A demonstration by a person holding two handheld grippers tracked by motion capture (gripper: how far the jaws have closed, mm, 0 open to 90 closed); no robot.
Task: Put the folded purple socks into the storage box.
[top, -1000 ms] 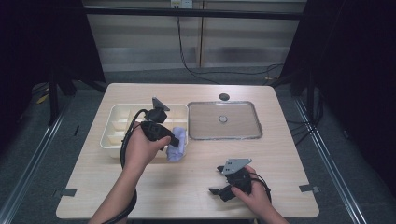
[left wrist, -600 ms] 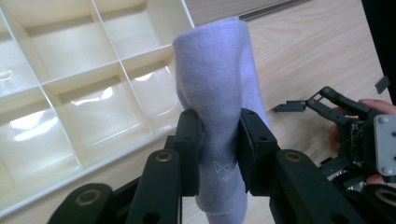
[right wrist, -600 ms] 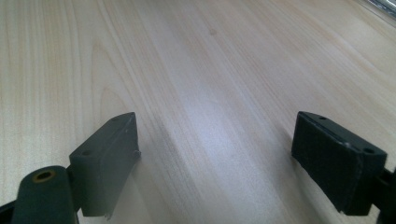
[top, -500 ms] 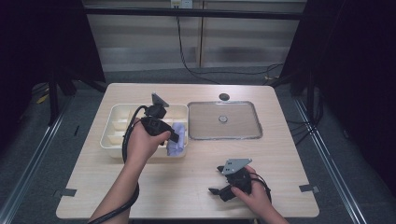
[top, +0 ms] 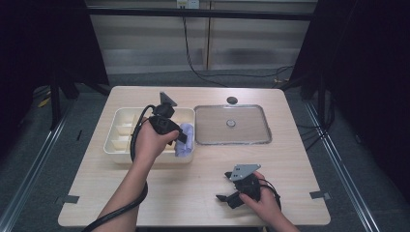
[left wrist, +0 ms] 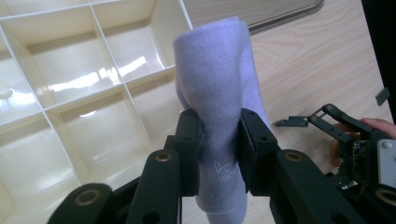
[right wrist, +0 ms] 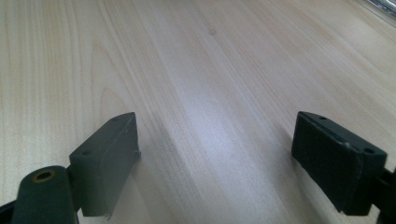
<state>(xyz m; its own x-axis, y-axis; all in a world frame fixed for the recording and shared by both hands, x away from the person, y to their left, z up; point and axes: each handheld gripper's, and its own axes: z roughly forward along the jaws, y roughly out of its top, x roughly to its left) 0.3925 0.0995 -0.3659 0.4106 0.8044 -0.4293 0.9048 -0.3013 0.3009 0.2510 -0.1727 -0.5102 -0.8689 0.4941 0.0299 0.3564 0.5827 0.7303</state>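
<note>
hand-held gripper (top: 180, 137): black jaws | grey triangular plate | black cable

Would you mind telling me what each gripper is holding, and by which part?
The left gripper clamps a folded lavender cloth near its lower end. The right gripper holds nothing; its jaws stand open.

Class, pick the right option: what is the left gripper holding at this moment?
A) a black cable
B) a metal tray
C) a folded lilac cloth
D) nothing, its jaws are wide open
C: in the left gripper view the left gripper has its jaws closed on a folded lilac cloth, held above the cream divided box.
</note>
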